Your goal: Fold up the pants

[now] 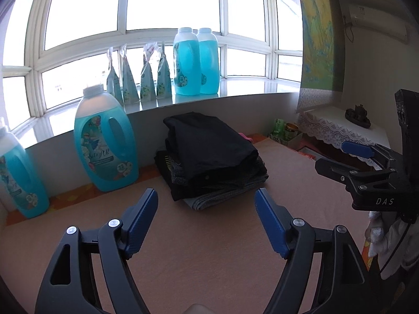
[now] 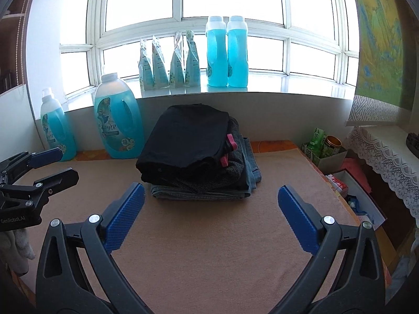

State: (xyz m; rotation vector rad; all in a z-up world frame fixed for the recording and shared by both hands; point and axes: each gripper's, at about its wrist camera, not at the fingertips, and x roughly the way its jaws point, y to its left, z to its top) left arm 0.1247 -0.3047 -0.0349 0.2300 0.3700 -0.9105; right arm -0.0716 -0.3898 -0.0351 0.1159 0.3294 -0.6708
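Note:
A stack of folded pants (image 1: 209, 157) lies at the far side of the tan table cover (image 1: 209, 248), black pair on top, grey and denim pairs beneath; it also shows in the right wrist view (image 2: 193, 151). My left gripper (image 1: 207, 204) is open and empty, hovering above the cover just short of the stack. My right gripper (image 2: 210, 198) is open and empty, also just short of the stack. The right gripper shows at the right edge of the left wrist view (image 1: 337, 157), and the left gripper shows at the left edge of the right wrist view (image 2: 60, 164).
Large blue detergent bottles (image 1: 104, 144) stand on the table by the wall left of the stack. More bottles (image 2: 226, 52) and refill pouches (image 2: 170, 62) line the window sill. A lace-covered shelf (image 2: 387, 151) and boxes (image 2: 324, 151) sit to the right of the table.

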